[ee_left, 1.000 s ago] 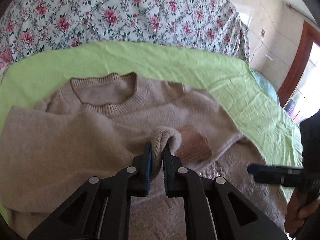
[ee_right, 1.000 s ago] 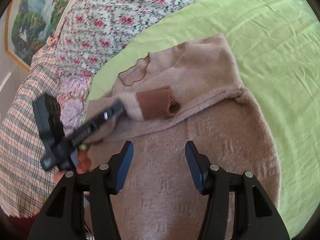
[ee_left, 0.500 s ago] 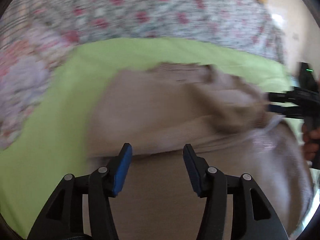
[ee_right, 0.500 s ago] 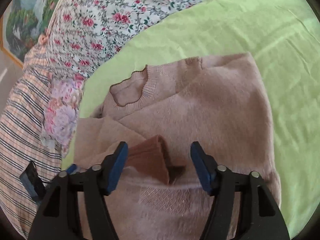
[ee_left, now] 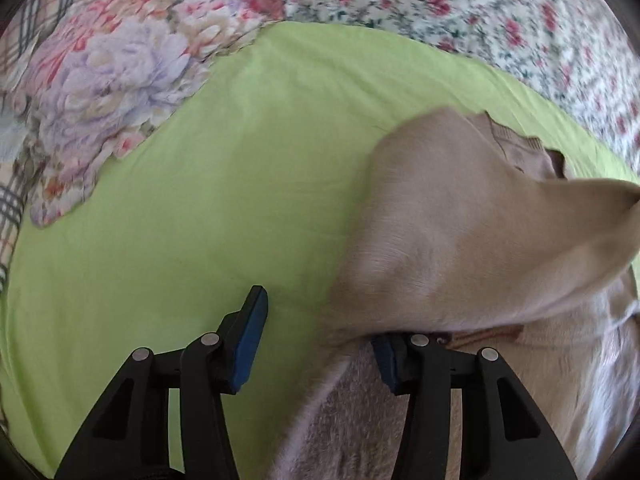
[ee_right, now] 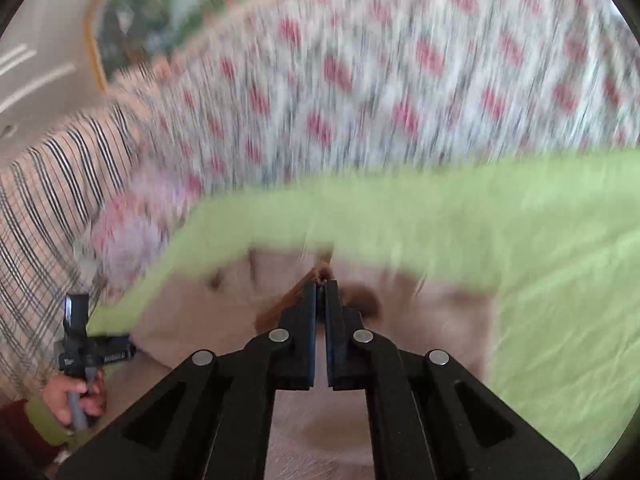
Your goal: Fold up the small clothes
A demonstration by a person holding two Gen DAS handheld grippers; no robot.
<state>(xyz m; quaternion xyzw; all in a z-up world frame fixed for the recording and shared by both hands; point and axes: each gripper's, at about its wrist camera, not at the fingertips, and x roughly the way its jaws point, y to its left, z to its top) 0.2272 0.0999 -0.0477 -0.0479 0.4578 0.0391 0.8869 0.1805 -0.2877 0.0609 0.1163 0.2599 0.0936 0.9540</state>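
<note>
A beige knit sweater [ee_left: 460, 232] lies on the green sheet [ee_left: 200, 200], its sleeve raised and stretched toward the right edge of the left wrist view. My left gripper [ee_left: 316, 320] is open at the sweater's left edge; its right finger is under the folded fabric. In the blurred right wrist view my right gripper [ee_right: 320, 288] is shut on the sleeve's brown cuff [ee_right: 324, 274] and holds it above the sweater [ee_right: 192, 320]. The left gripper also shows in the right wrist view [ee_right: 96, 354], held in a hand at the left.
A rose-print quilt [ee_left: 480, 8] and a large-flowered pillow [ee_left: 100, 92] lie behind the green sheet. Plaid bedding [ee_right: 40, 220] is at the left. Green sheet [ee_right: 560, 300] spreads to the right of the sweater.
My left gripper let go of the sleeve, opened and moved to the sweater's left edge. My right gripper closed on the brown cuff and lifted it.
</note>
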